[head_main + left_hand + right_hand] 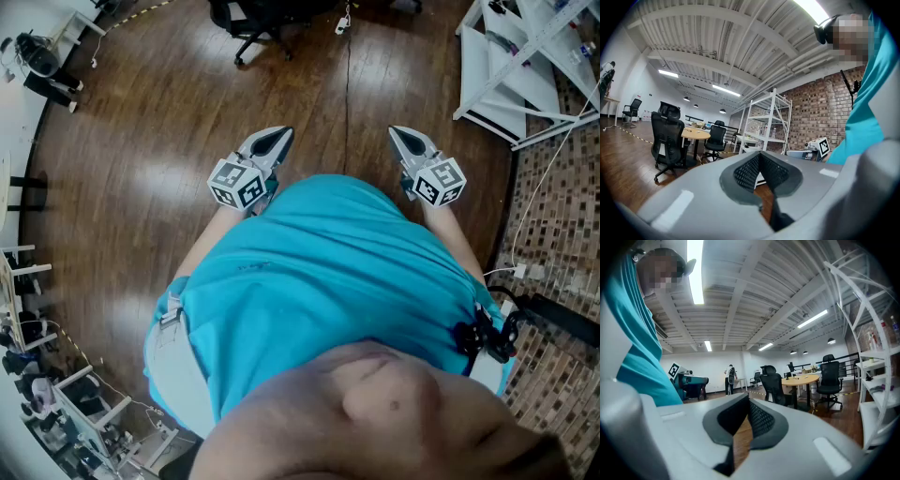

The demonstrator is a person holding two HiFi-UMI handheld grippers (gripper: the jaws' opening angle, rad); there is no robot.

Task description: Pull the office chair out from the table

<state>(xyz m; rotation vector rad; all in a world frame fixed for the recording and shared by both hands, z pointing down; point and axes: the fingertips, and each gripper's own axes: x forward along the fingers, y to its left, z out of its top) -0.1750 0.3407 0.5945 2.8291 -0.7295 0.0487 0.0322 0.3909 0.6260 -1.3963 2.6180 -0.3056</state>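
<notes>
The left claw (279, 137) and the right claw (398, 135) are both closed, with nothing between them. The office chair (670, 138) stands well away from them, just beside the round wooden surface (696, 134), on the wood floor (141, 169).

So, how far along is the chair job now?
Nothing looks done: the black office chair stands at the round wooden table, across the room. In hand: nothing; left gripper and right gripper are shut, empty. Left: walk over, grip the chair, pull it out.
</notes>
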